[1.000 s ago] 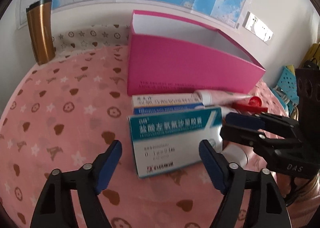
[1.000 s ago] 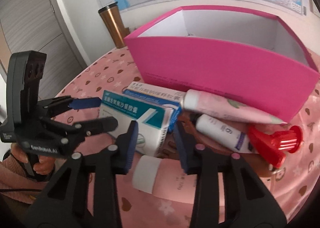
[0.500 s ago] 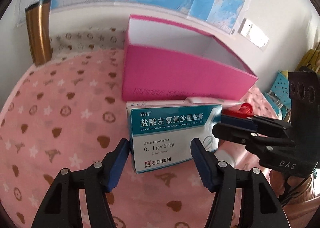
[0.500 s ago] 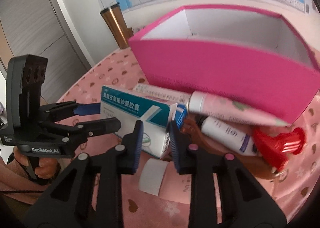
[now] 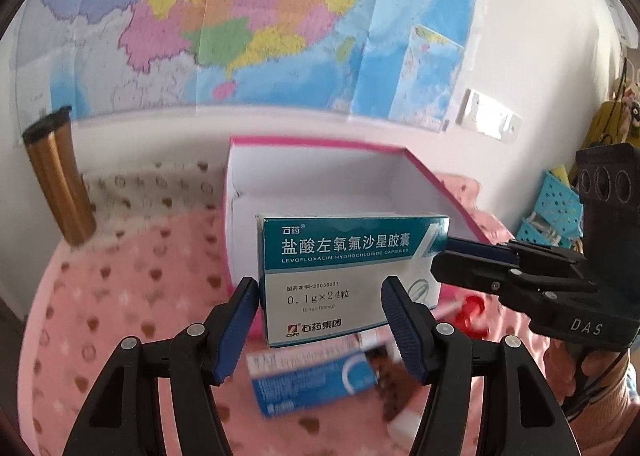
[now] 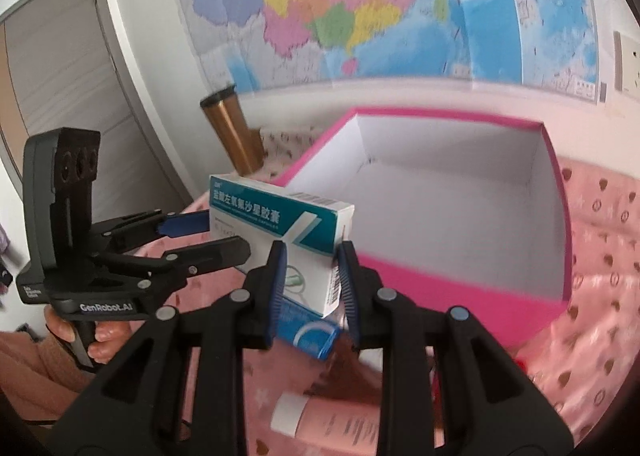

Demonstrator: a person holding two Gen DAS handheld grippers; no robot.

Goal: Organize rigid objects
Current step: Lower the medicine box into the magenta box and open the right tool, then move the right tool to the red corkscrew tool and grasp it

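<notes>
Pinching the teal medicine box [image 5: 352, 276], both tools [image 5: 320, 320] [image 6: 312, 280]; barcode flap only in right view.

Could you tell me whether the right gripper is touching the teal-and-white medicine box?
Touching: in the right wrist view, the right gripper has both blue pads pressed against the teal-and-white medicine box.

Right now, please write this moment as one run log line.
left hand-held gripper: shut on teal medicine box | right hand-held gripper: shut on teal medicine box | box: lifted before pink box | pink box: empty
</notes>
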